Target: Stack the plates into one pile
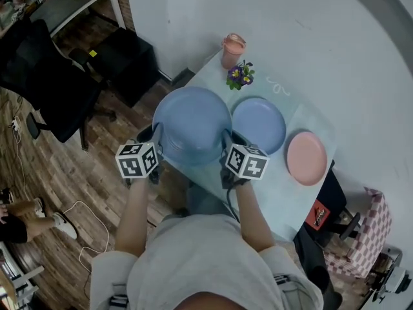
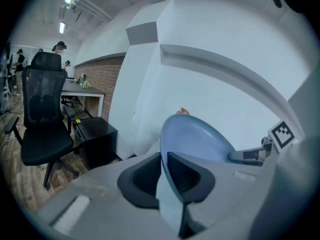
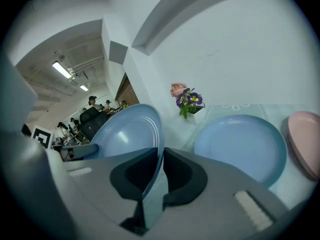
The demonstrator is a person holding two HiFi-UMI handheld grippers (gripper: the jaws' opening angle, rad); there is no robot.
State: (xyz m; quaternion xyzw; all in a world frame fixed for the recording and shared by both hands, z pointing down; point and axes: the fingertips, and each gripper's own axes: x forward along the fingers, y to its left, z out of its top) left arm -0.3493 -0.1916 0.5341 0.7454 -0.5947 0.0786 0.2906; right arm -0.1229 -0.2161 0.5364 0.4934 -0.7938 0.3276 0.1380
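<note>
Both grippers hold a large blue plate (image 1: 192,124) over the left end of the table (image 1: 277,192). My left gripper (image 1: 157,144) is shut on its left rim, and the rim runs edge-on between the pads (image 2: 165,176). My right gripper (image 1: 227,148) is shut on the opposite rim (image 3: 160,176). Each gripper view shows the plate's face (image 2: 200,139) (image 3: 127,134) stretching across to the other gripper. A smaller blue plate (image 1: 259,124) (image 3: 240,146) lies flat on the table just right of the held one. A pink plate (image 1: 306,157) (image 3: 306,139) lies further right.
A pink cup (image 1: 233,49) and a small pot of purple flowers (image 1: 240,75) stand at the table's far end. A black office chair (image 1: 45,76) and a black cabinet (image 1: 126,60) stand on the wooden floor to the left. A checkered seat (image 1: 361,237) is at the lower right.
</note>
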